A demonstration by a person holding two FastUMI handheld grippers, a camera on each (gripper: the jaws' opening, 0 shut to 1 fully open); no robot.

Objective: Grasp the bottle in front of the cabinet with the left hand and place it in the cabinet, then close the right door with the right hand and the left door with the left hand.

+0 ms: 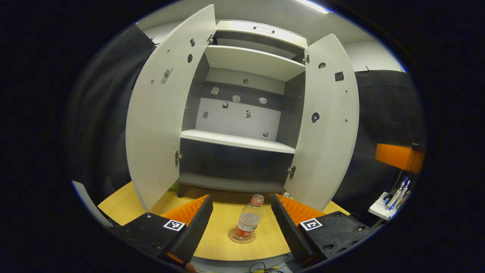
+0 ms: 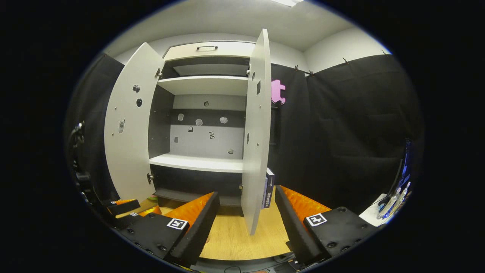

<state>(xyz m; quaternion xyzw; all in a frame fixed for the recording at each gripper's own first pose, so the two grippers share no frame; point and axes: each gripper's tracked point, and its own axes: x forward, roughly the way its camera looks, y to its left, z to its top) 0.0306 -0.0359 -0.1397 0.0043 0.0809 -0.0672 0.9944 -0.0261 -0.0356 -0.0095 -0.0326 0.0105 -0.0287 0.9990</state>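
Cabinet [image 1: 242,113]: both doors wide open, left door [image 1: 159,121] and right door [image 1: 326,125] swung out, shelves bare, so no step of the task is done yet. Bottle [image 1: 248,222] stands upright on a coaster on the desk [image 1: 219,235] in front of the cabinet, between but clear of the left gripper [image 1: 241,223] fingers, jaws spread, nothing held. Right gripper [image 2: 246,223] also spread and empty, near the right door's edge; grasp, placing and both closings remain.

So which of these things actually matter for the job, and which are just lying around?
Part of the job:
- clear plastic bottle with red label
- white cabinet's middle shelf
- white left door
- white right door
- open left gripper
- open right gripper

Just lying about:
- round coaster under the bottle
- dark box behind the right door
- pens at the far right
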